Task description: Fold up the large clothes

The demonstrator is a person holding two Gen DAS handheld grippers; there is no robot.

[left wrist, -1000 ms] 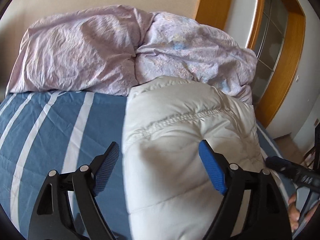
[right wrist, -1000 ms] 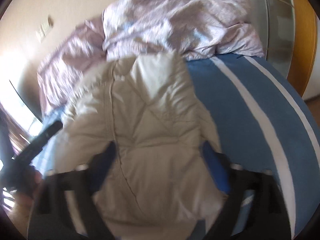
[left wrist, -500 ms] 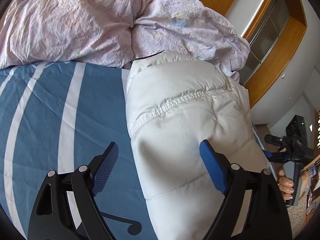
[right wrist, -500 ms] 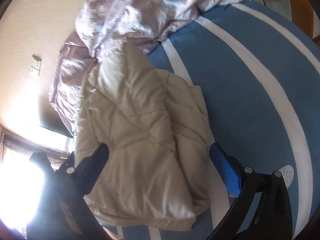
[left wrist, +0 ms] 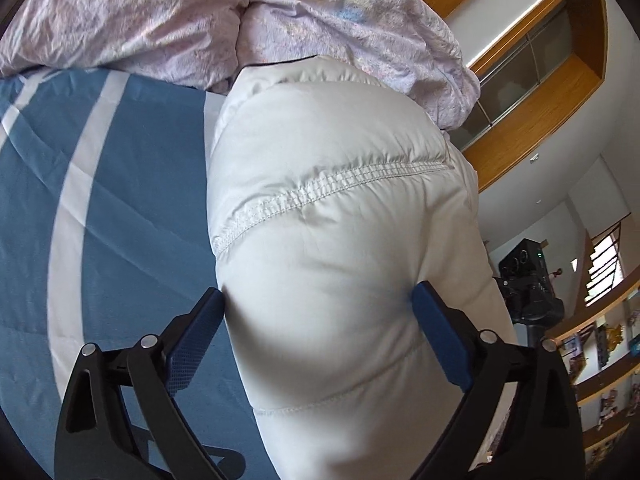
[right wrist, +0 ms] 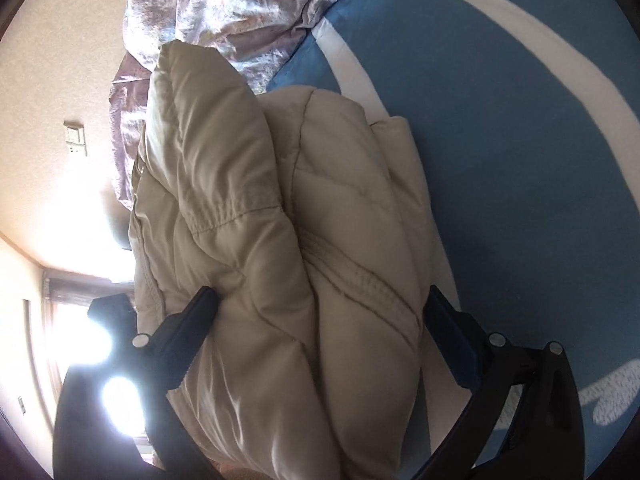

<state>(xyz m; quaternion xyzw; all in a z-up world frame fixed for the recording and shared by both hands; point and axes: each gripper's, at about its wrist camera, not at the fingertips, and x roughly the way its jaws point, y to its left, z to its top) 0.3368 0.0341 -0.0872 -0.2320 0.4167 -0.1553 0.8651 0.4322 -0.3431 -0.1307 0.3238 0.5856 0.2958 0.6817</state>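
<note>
Fingers of the left gripper (left wrist: 318, 332) are spreading wide, with the puffy white jacket (left wrist: 340, 240) bulging between them; its fabric brushes both blue pads, though no firm pinch shows. Fingers of the right gripper (right wrist: 320, 320) also stand wide around the same jacket (right wrist: 280, 240), a thick roll lying between them. By the look of it the folding is far along: the jacket sits as a compact bundle on the blue striped bedsheet (left wrist: 100, 200), just short of the crumpled lilac duvet (left wrist: 180, 20) beyond the fingertips. Perhaps only pressing flat or tidying remains. Both grippers tilt downward onto the bundle from opposite sides.
</note>
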